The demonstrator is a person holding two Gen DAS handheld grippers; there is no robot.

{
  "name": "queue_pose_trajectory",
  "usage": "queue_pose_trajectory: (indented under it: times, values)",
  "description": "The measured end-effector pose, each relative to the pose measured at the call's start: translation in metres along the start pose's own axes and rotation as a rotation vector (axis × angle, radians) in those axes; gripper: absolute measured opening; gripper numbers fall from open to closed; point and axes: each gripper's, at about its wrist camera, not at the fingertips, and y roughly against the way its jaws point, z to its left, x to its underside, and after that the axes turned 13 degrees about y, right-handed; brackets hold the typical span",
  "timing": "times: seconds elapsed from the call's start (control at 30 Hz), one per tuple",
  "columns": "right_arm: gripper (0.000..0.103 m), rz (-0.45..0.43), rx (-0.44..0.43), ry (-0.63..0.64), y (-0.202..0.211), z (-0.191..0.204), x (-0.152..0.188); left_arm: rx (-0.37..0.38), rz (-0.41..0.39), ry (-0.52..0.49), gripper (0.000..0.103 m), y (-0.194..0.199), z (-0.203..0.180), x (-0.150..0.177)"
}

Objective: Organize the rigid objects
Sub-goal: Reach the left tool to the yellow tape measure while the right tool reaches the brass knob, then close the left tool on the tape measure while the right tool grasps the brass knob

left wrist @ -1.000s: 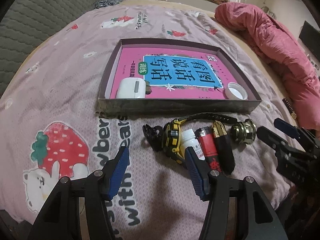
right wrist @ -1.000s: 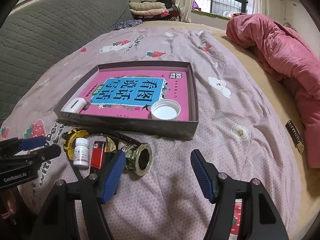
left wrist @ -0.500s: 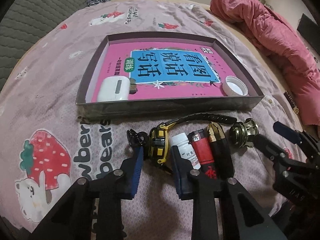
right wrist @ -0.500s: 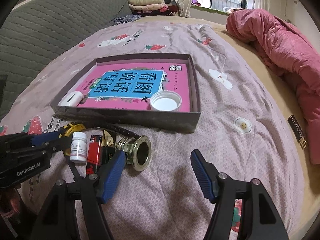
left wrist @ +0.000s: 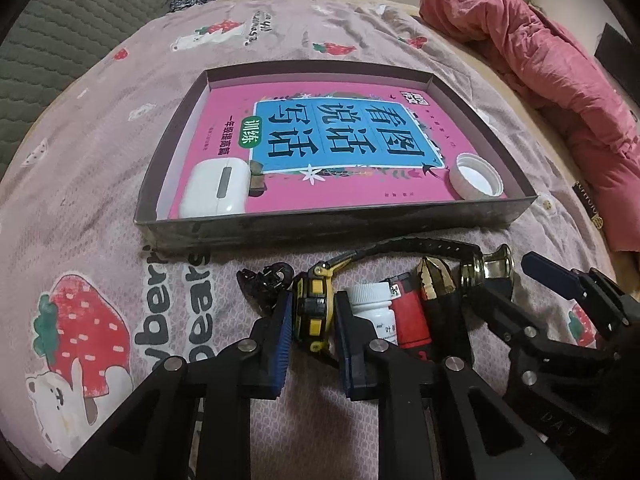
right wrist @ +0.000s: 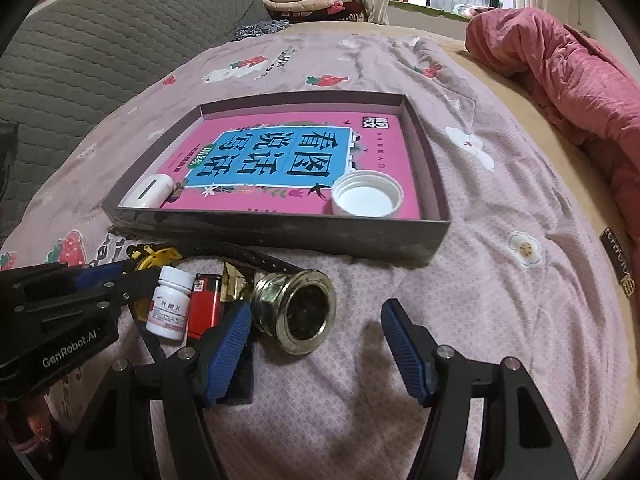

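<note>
The left tool (left wrist: 310, 322) has drawn its blue pads in from a wide spread and is closing on the yellow tape measure (left wrist: 313, 309), low in the centre of the left wrist view; the pads now sit against its two sides, so the grasp looks made or all but made, and the lift toward the tray would be the next step. The right tool (right wrist: 316, 346) is spread wide with nothing pinched — it has dropped a little toward the brass fitting (right wrist: 298, 309), which lies on its side between the pads but nearer the left one, untouched.

Around the tape measure the row is crowded. A black clip (left wrist: 264, 282) lies just to its left, and a white pill bottle (left wrist: 374, 308) is just beside the right pad, with a red lighter (left wrist: 408, 314) and a dark, gold-tipped object (left wrist: 438, 288) beyond it. A black strap (left wrist: 424, 246) runs from the tape measure across the top of the row, so lifting may drag it over its neighbours.

Above the row, the shallow tray (left wrist: 332, 228) on the bed holds a pink book (left wrist: 332, 144), a white case (left wrist: 214, 190) at its lower left and a white cap (left wrist: 476, 182) at its lower right. Its near wall stands between the row and the open space inside.
</note>
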Motion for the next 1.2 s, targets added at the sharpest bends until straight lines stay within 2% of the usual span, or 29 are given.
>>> queue_pose_trajectory:
  times: [0.23, 0.4, 0.87, 1.2]
  values:
    - [0.066, 0.002, -0.019, -0.025, -0.009, -0.003, -0.003, 0.003, 0.007, 0.006, 0.019, -0.005, 0.001, -0.004]
    - [0.058, 0.008, -0.054, -0.051, -0.012, -0.009, 0.003, 0.021, 0.013, 0.013, 0.019, -0.008, 0.005, -0.005]
    - [0.033, -0.023, -0.143, -0.096, -0.001, -0.020, 0.011, 0.146, 0.031, 0.087, 0.017, 0.000, 0.029, -0.003]
    - [0.032, -0.025, -0.177, -0.104, 0.000, -0.024, 0.015, 0.175, 0.033, 0.095, 0.017, 0.011, 0.040, 0.005]
